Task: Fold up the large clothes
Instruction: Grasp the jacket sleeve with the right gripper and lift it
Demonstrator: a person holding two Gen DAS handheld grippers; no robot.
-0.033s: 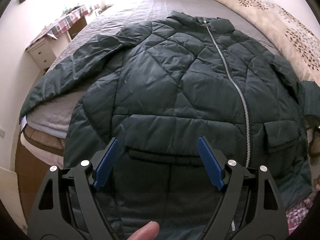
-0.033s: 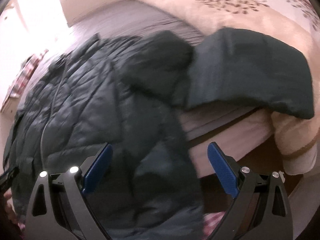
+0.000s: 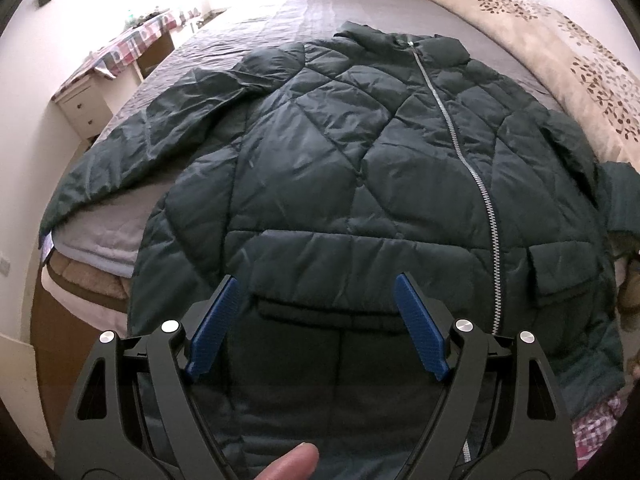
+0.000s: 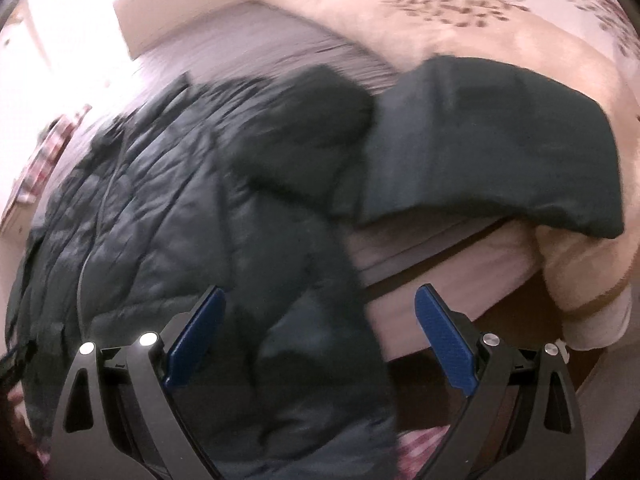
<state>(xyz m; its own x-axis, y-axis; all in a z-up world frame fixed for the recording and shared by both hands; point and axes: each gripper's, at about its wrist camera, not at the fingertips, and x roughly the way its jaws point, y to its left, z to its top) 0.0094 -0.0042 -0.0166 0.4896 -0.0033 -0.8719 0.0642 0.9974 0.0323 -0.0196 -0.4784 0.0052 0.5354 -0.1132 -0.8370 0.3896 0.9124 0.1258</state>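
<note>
A dark green quilted jacket (image 3: 360, 184) lies face up and zipped on the bed (image 3: 320, 12), collar toward the far headboard, hem hanging off the near edge toward me. My left gripper (image 3: 316, 320) hovers just over the hem with its jaws spread wide and nothing between them but air; the flap pocket (image 3: 332, 312) sits directly ahead of it. My right gripper (image 4: 320, 336), seen through a blurred view, is likewise wide open and holding nothing, out past the jacket's right side where one sleeve (image 4: 480, 148) drapes over the bed's corner onto a beige flowered blanket (image 4: 480, 20). The jacket's long axis, marked by its silver zipper (image 3: 464, 160), runs straight away from me. The other sleeve (image 3: 160, 140) stretches left across the grey cover, nearer my left gripper, so I judge the sleeves will want folding inward first. The shell looks slick and puffy, stitched in diamonds, likely to slide and spring back. A desk (image 3: 132, 44) with a checked cloth stands far left.
</note>
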